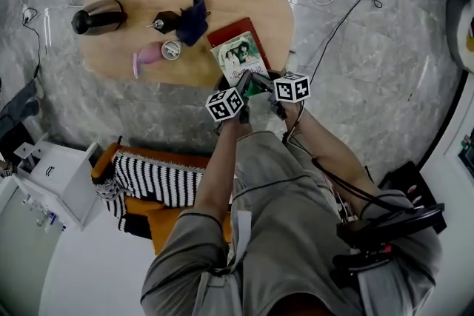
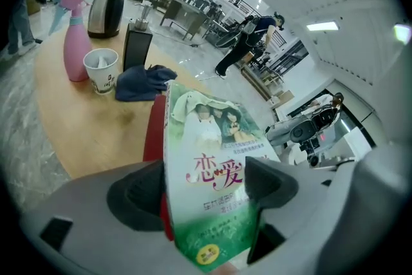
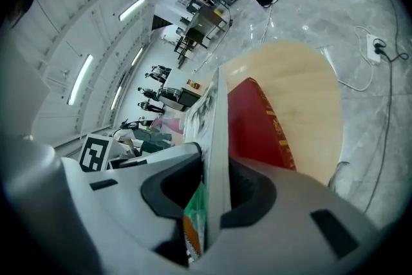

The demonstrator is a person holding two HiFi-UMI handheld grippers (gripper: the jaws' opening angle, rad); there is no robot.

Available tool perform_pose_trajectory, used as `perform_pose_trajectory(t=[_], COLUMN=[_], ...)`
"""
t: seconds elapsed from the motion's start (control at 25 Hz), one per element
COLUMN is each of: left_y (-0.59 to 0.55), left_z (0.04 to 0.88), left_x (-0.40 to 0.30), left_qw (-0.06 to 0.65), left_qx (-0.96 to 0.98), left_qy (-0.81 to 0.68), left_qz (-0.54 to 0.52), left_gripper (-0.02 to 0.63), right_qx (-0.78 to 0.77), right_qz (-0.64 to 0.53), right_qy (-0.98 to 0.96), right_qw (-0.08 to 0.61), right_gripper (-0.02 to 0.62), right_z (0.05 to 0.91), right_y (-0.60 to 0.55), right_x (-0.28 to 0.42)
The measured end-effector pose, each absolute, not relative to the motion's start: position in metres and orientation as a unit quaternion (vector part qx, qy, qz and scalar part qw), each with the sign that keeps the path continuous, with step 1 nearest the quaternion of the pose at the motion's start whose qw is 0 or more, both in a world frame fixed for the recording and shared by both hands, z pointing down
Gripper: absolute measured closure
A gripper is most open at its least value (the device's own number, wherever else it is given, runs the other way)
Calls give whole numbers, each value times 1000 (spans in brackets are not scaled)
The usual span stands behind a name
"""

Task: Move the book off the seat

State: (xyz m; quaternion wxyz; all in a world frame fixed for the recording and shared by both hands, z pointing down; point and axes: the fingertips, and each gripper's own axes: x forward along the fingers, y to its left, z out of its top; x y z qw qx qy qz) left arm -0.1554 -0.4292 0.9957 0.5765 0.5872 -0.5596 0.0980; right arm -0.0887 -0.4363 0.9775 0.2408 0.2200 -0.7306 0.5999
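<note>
Head view: holds the book (image 1: 238, 55) with left gripper (image 1: 243, 81) and right gripper (image 1: 262, 78) at the desk's (image 1: 111, 59) near edge, over a red book (image 1: 226, 32), well apart from the striped seat (image 1: 159, 222).

Left gripper view: clamps fingers (image 2: 138, 198) on the book's cover.

Right gripper view: pinches fingers (image 3: 248, 193) narrowly on the book's edge.

One green book (image 1: 238, 55), one red book (image 1: 227, 33)
</note>
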Motion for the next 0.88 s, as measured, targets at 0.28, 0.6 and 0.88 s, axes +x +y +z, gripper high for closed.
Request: perform_pose_trajectory(t=[0.28,0.6,0.88], left_y=[-438,-415,-412], left_z=[1019,1040,967], left_x=[-163,-175,-182], left_qw=[581,568,525], left_qx=[578,564,600], left_qy=[-562,-560,-572], left_qz=[109,213,193], left_gripper=[225,224,224], right_qx=[234,272,256], right_qz=[591,489,452], right_qy=[-729,-700,-724], right_qw=[254,443,454], right_gripper=[509,298,299], right_z=[1001,1046,996], right_y=[-445,-437,-440], right_x=[-95,-62,-22])
